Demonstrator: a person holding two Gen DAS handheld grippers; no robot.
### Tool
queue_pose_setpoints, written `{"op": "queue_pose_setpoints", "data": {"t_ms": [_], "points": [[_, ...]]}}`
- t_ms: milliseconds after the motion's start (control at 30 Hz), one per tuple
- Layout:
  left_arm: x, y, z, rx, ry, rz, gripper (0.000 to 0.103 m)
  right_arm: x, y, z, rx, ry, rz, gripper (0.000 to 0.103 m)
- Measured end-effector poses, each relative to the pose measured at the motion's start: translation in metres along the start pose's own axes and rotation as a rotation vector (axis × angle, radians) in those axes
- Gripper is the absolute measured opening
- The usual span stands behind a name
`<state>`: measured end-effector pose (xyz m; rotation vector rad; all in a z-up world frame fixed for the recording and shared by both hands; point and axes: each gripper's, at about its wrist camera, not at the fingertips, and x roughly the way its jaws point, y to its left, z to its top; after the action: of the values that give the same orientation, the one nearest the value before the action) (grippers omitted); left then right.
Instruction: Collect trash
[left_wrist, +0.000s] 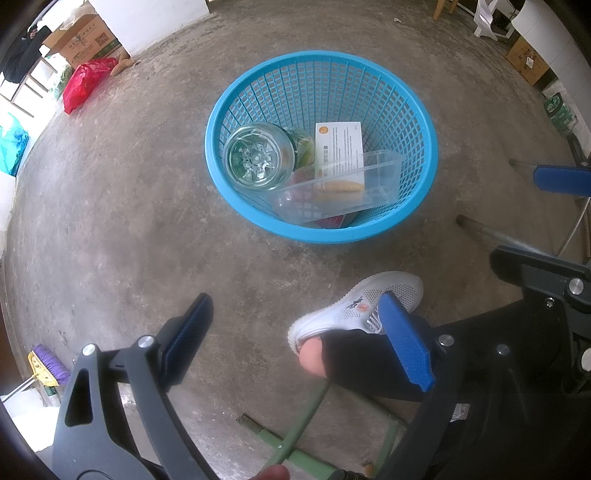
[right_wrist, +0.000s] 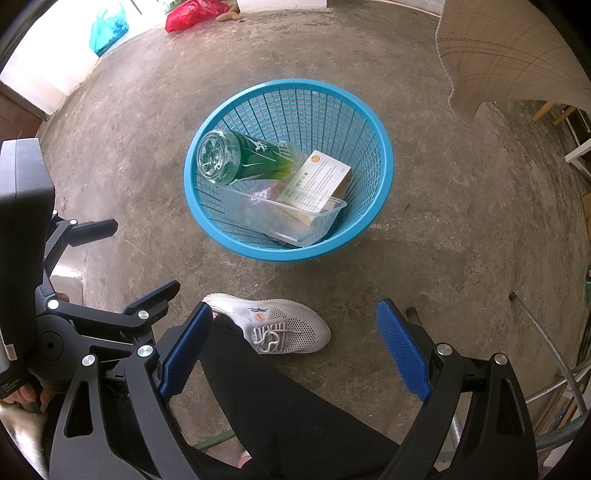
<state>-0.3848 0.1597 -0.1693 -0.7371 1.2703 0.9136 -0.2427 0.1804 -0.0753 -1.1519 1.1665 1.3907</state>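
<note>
A blue mesh basket (left_wrist: 417, 122) stands on the concrete floor; it also shows in the right wrist view (right_wrist: 369, 122). Inside lie a green plastic bottle (left_wrist: 258, 157) (right_wrist: 240, 157), a white and orange carton (left_wrist: 340, 147) (right_wrist: 317, 181) and a clear plastic tray (left_wrist: 343, 195) (right_wrist: 291, 218). My left gripper (left_wrist: 299, 332) is open and empty, above the floor in front of the basket. My right gripper (right_wrist: 295, 347) is open and empty, also in front of the basket. The left gripper shows at the left of the right wrist view (right_wrist: 122, 258).
The person's white shoe (left_wrist: 362, 306) (right_wrist: 280, 325) and black trouser leg (right_wrist: 280, 398) lie between the fingers. A red bag (left_wrist: 85, 83) (right_wrist: 192, 13), a teal bag (right_wrist: 109, 27), cardboard boxes (left_wrist: 85, 40), a broom (left_wrist: 48, 365) and metal legs (left_wrist: 491, 232) ring the floor.
</note>
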Motion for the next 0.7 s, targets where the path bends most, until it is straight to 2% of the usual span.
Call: {"op": "queue_pose_setpoints", "data": {"t_ms": [300, 700], "points": [[0.0005, 0.0005, -0.0002, -0.001, 0.0, -0.001, 0.087, 0.0051, 0.0004, 0.0014, 0.001, 0.032, -0.003, 0.088], [0.0008, 0.0004, 0.0002, 0.0, 0.002, -0.001, 0.087, 0.0064, 0.0017, 0.0016, 0.0, 0.029, -0.004, 0.088]]}}
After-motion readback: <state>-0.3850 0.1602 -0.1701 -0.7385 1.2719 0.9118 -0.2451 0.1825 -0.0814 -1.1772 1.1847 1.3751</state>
